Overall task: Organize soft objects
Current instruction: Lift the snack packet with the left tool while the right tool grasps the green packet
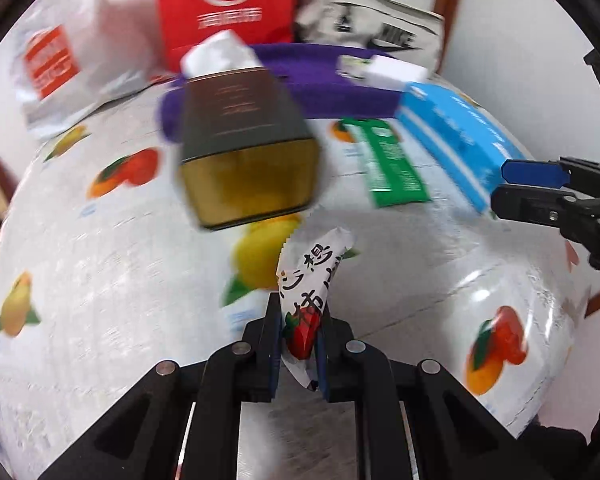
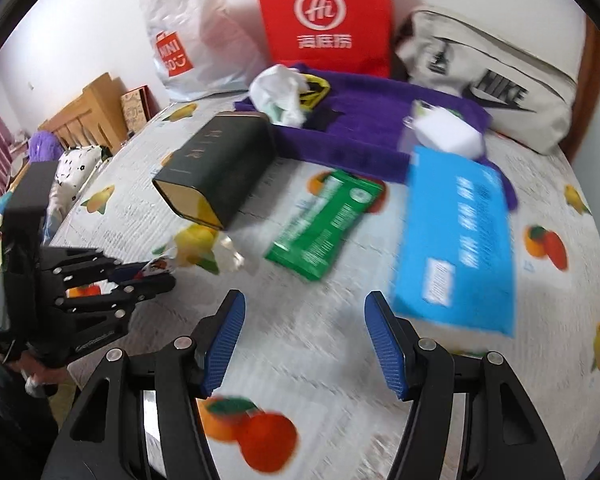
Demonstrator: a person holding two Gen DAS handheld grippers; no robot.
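Note:
My left gripper (image 1: pixel 300 344) is shut on a white snack packet (image 1: pixel 314 276) with a strawberry print, which sticks up between the pads just above the fruit-print tablecloth (image 1: pixel 100 280). From the right wrist view, the left gripper (image 2: pixel 164 276) is at the far left with the packet's end (image 2: pixel 158 266) pinched in it. My right gripper (image 2: pixel 304 344) hovers open over bare cloth with nothing between its blue pads (image 2: pixel 224 340). It also shows at the right edge, as the right gripper (image 1: pixel 500 186), near a blue soft pack (image 1: pixel 456 140). A green packet (image 2: pixel 328 224) lies ahead.
A dark box (image 2: pixel 220 164) with a gold inside lies on its side. Behind it a purple tray (image 2: pixel 360 148) holds a crumpled white bag (image 2: pixel 280 96) and a white packet (image 2: pixel 448 132). A red bag (image 2: pixel 324 16), a white shopping bag (image 2: pixel 188 40) and a Nike bag (image 2: pixel 492 80) line the wall.

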